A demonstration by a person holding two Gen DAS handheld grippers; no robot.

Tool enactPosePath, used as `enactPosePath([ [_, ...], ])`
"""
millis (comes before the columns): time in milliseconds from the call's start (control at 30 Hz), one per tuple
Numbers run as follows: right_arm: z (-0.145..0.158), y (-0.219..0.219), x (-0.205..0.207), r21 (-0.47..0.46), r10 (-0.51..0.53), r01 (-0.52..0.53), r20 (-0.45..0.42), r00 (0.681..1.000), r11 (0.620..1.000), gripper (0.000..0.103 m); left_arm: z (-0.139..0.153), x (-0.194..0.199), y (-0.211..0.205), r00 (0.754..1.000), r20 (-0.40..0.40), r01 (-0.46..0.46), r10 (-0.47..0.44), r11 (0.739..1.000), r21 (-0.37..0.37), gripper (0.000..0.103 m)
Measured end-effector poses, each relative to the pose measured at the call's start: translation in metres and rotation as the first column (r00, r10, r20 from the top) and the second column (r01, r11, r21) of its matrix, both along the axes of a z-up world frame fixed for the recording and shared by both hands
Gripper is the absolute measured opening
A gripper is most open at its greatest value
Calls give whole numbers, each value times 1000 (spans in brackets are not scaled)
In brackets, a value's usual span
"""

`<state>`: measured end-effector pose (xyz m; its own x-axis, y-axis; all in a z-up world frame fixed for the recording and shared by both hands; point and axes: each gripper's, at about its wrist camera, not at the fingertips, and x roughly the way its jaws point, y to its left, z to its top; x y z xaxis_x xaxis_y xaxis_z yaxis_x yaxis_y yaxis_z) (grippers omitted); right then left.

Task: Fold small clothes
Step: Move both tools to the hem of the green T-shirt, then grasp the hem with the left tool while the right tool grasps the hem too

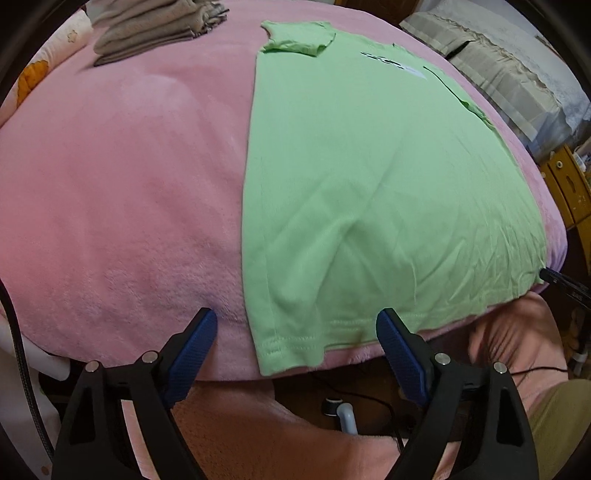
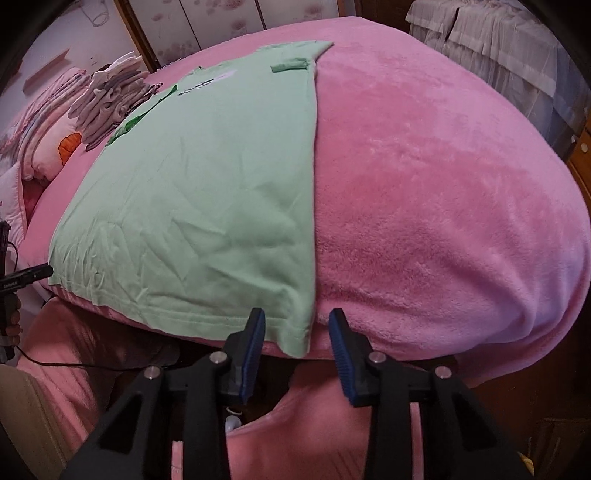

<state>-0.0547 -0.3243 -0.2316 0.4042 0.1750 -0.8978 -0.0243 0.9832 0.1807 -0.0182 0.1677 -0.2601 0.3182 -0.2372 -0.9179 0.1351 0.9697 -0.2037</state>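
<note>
Two grippers bracket the hem corners of a green T-shirt lying flat on the pink blanket: left gripper jaws spread wide, right gripper jaws narrower, neither pinching. Only the left view shows the shirt's left corner; the right view its right corner.

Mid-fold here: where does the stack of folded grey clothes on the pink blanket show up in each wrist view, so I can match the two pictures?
Left wrist view: the stack of folded grey clothes sits at the top left, left of the light green T-shirt.
Right wrist view: the stack sits at the upper left, beyond the T-shirt's far left edge.
Shared landmark: the T-shirt's dark printed lettering near the collar end.
</note>
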Motion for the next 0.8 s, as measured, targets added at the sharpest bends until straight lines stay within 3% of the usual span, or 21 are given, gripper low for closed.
enactPosePath([
  [167, -9, -6, 3, 48, 2, -1, -17, 1000, 999, 36, -11, -6, 14, 1000, -21, -23, 21, 996, -82, 86],
  [333, -11, -4, 3, 90, 34, -33, -15, 999, 995, 36, -23, -8, 25, 998, -54, -45, 36, 986, -161, 73],
  [567, -15, -5, 5, 118, 44, -42, -19, 999, 992, 34, -29, -6, 30, 997, -61, -54, 43, 977, -205, 71],
  [600, -15, -6, 4, 121, 44, -41, -17, 999, 992, 33, -28, -6, 29, 997, -60, -51, 39, 977, -207, 65],
  [633, -15, -6, 4, 123, 44, -42, -16, 999, 992, 32, -28, -6, 28, 998, -59, -46, 34, 977, -209, 55],
  [700, -15, -7, 3, 129, 47, -44, -19, 999, 991, 22, -28, -6, 25, 998, -63, -30, 17, 977, -212, 47],
  [800, -14, -5, 1, 129, 56, -53, -16, 998, 990, 13, -28, -6, 23, 998, -67, -21, 7, 976, -216, 47],
])
